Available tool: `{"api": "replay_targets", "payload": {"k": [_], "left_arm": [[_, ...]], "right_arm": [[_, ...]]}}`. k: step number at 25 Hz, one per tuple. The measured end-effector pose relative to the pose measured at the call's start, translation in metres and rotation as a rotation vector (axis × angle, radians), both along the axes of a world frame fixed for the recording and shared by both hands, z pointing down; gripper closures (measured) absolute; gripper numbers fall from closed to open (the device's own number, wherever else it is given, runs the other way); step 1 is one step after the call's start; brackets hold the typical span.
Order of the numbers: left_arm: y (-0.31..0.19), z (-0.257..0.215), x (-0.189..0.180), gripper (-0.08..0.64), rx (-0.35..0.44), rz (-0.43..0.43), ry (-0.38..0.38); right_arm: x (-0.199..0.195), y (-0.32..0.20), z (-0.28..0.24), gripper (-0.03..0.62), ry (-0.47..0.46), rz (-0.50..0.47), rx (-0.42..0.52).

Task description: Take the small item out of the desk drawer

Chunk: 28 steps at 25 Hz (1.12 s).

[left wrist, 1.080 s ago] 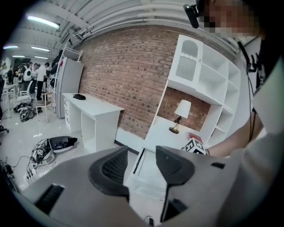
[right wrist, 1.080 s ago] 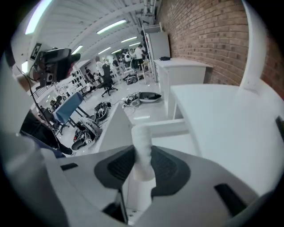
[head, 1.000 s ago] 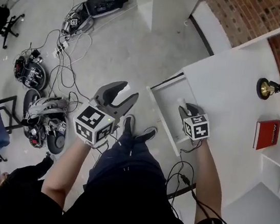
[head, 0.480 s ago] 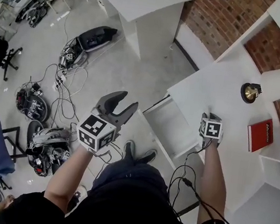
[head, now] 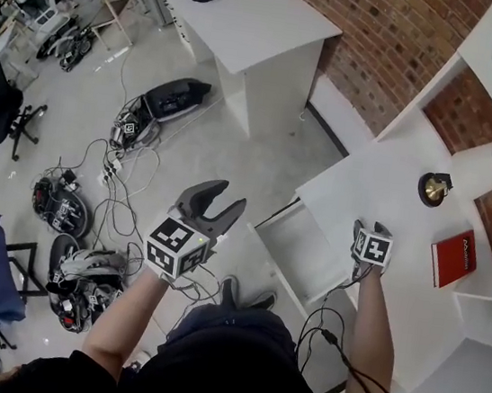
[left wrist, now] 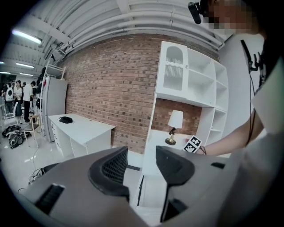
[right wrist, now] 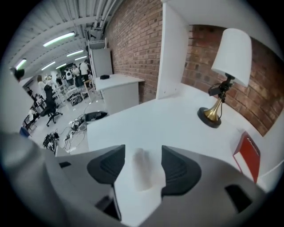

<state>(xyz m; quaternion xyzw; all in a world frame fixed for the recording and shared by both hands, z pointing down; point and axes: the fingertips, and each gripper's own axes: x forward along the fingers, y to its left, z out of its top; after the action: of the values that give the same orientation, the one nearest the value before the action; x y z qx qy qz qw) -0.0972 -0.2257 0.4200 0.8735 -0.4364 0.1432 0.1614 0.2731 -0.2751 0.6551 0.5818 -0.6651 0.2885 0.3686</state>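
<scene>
The small item [right wrist: 144, 175] is a pale white cylinder lying on the white desk top [right wrist: 155, 119]. My right gripper [right wrist: 143, 156] straddles it. Its jaws are opening, with a gap showing on each side of the item. In the head view this gripper [head: 371, 227] rests over the desk [head: 392, 189], just beyond the open drawer [head: 298, 244], whose inside looks bare. My left gripper [head: 228, 194] hangs open over the floor to the drawer's left, holding nothing. In the left gripper view the jaws [left wrist: 142, 166] frame the drawer [left wrist: 151, 195].
A brass lamp with a white shade [right wrist: 222, 80] and a red book [right wrist: 248, 155] stand on the desk near the brick wall. Shelves [head: 485, 306] rise at the right. A second white desk [head: 245, 9] stands further off. Cables and robot parts [head: 89, 214] litter the floor.
My right gripper has lifted out of the drawer and moved onto the desk top. The left gripper has stayed open beside the drawer. The head view has tilted up.
</scene>
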Motion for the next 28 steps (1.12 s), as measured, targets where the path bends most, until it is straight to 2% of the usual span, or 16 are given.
{"api": "replay_targets", "payload": {"k": [5, 8, 12, 15, 18, 21, 25, 28], "left_arm": [[-0.017, -0.031, -0.001, 0.362, 0.064, 0.014, 0.033], [-0.031, -0.057, 0.003, 0.362, 0.116, 0.016, 0.063], [-0.053, -0.104, 0.006, 0.362, 0.218, -0.003, 0.090], [-0.063, -0.142, 0.010, 0.362, 0.300, -0.024, 0.116], [-0.066, -0.170, 0.002, 0.367, 0.358, -0.056, 0.136], [-0.072, -0.190, -0.009, 0.367, 0.399, -0.096, 0.136], [-0.080, -0.207, -0.027, 0.368, 0.445, -0.158, 0.104], [-0.074, -0.206, -0.042, 0.367, 0.431, -0.185, 0.110]], "right_arm": [[0.000, -0.023, -0.094, 0.353, -0.056, 0.050, 0.250], [-0.003, -0.032, -0.174, 0.359, -0.098, 0.067, 0.444], [-0.030, -0.034, -0.298, 0.402, -0.137, 0.038, 0.734], [-0.060, -0.020, -0.367, 0.461, -0.162, -0.015, 0.878], [-0.093, -0.005, -0.404, 0.491, -0.197, -0.044, 0.960], [-0.110, -0.002, -0.422, 0.499, -0.197, -0.054, 1.006], [-0.116, -0.004, -0.429, 0.508, -0.158, -0.055, 1.020], [-0.120, 0.005, -0.430, 0.531, -0.137, -0.062, 1.017]]}}
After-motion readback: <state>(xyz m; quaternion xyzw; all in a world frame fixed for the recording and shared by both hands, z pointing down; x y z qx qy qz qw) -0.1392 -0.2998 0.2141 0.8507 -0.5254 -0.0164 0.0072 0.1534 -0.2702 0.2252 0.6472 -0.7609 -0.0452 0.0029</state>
